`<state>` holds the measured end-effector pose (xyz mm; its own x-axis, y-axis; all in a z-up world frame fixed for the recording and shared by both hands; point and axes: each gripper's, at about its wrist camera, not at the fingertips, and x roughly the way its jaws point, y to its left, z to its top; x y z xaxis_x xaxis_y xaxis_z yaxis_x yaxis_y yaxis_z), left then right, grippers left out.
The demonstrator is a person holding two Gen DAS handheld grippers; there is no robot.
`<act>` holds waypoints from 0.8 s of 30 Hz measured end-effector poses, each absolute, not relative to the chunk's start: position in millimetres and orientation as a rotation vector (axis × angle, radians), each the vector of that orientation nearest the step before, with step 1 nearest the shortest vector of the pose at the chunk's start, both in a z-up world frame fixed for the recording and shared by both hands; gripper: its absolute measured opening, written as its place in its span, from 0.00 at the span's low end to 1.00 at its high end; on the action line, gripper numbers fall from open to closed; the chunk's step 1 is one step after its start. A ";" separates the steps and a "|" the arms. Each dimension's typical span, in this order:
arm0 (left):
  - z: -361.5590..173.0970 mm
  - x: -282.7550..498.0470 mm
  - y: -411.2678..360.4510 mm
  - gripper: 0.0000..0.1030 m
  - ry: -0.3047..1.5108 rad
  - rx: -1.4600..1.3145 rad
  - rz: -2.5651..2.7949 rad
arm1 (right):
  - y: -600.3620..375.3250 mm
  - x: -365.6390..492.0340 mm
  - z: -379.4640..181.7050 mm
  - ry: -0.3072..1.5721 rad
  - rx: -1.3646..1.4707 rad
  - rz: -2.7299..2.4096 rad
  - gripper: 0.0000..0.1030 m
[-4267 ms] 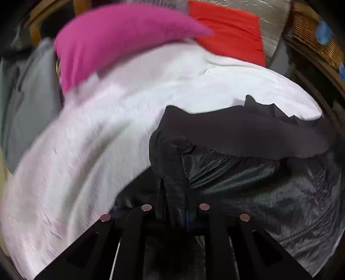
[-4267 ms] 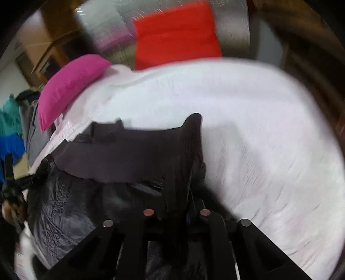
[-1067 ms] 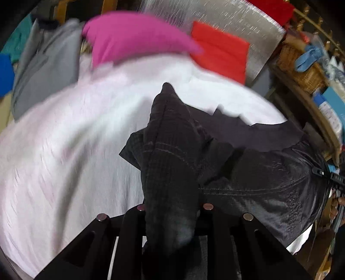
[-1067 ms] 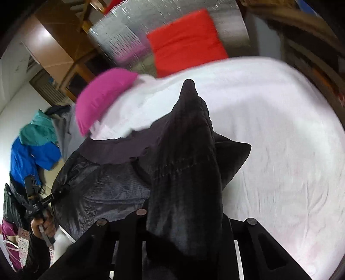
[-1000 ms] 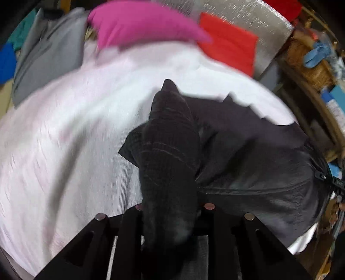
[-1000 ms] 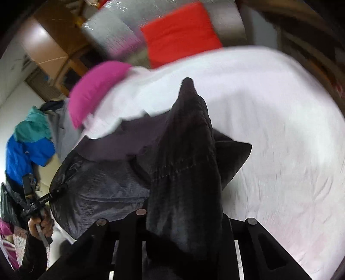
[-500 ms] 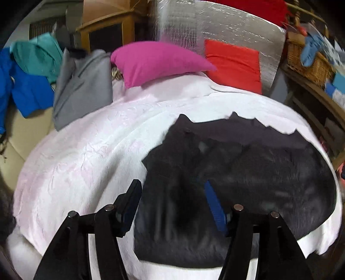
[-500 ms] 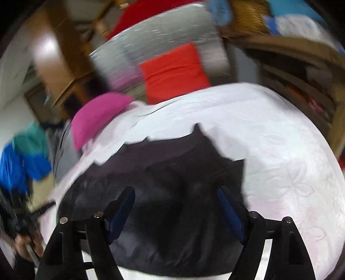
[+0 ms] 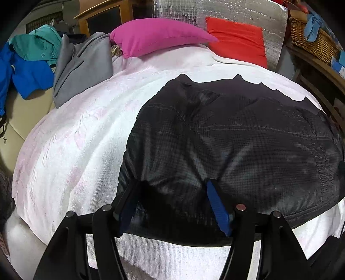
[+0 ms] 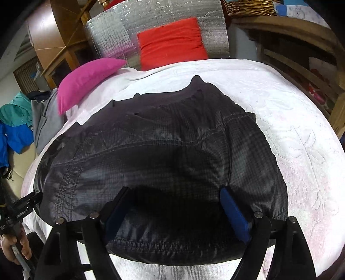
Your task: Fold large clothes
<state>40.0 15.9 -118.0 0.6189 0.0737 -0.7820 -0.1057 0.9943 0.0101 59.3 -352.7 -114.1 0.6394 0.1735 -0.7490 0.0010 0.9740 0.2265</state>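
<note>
Pillows line the far end of the bed: a magenta pillow point(image 9: 159, 34) beside a red cushion point(image 9: 237, 38), both against a silver foil panel point(image 9: 215, 10). Left of the bed, a grey garment point(image 9: 82, 64), a teal shirt point(image 9: 36, 46) and a blue garment point(image 9: 25, 75) are heaped on a beige seat. A wicker basket point(image 9: 312, 41) sits on wooden shelving to the right. Nothing lies on the black quilted jacket point(image 9: 237, 146), which rests folded on the white bedspread point(image 9: 75, 150), its long axis running left to right across the bed and its jagged edge toward the pillows. The left gripper point(image 9: 172, 200) and right gripper point(image 10: 174, 206) hover over the jacket's near edge, blue-padded fingers point(image 9: 220, 209) spread wide, holding nothing. The person's hand point(image 10: 13, 247) shows at the right view's lower left.
</note>
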 end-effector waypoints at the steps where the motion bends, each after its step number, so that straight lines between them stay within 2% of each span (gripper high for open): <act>1: -117.0 40.3 16.6 0.64 0.900 -0.043 0.102 | -352.3 57.7 -112.0 0.870 0.220 0.097 0.84; 9: -96.8 24.1 9.7 0.65 0.862 -0.060 0.084 | -336.1 13.7 -64.4 0.752 0.244 0.146 0.86; 12: -80.7 8.9 -1.6 0.74 0.815 -0.047 0.072 | -323.5 -8.2 -51.4 0.708 0.258 0.164 0.92; 16: -63.5 -10.7 -13.9 0.79 0.756 -0.024 0.051 | -300.0 -32.6 -52.9 0.713 0.237 0.177 0.97; 24: -47.8 -43.3 -24.2 0.80 0.719 -0.015 0.057 | -273.6 -69.5 -66.6 0.717 0.157 0.074 1.00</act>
<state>-43.3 -24.2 -47.8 0.7512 0.0474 -0.6583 -0.0575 0.9983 0.0062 -69.5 -273.6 -66.6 0.7516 0.1212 -0.6484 -0.0138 0.9857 0.1682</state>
